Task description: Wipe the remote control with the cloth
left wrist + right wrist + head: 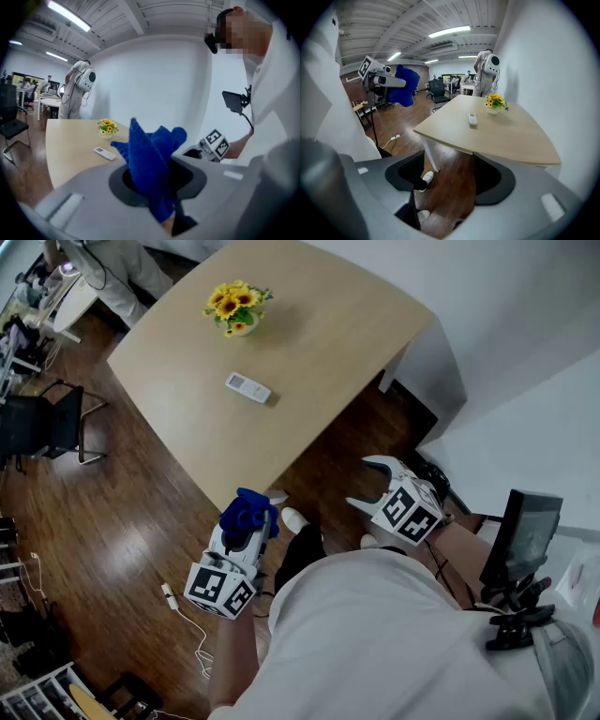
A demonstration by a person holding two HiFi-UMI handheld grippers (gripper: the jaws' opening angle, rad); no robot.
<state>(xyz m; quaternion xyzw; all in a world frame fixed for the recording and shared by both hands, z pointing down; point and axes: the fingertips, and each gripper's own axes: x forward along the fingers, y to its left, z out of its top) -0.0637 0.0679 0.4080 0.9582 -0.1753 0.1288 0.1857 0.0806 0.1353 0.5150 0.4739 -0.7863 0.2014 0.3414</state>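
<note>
The white remote control (247, 387) lies on the light wooden table (309, 343), well ahead of both grippers. It also shows small in the left gripper view as the remote (104, 153) and in the right gripper view as the remote (472, 119). My left gripper (251, 521) hangs over the floor short of the table's near corner, shut on a bunched blue cloth (247, 511). That cloth (152, 159) sticks up from between the jaws. My right gripper (361, 484) is open with nothing between its fingers; only floor shows between them (450, 180).
A pot of yellow flowers (236, 307) stands on the table beyond the remote. A black chair (47, 423) is at the left, and a person in white (112, 268) stands at the far end. A white cable (183, 610) lies on the wooden floor.
</note>
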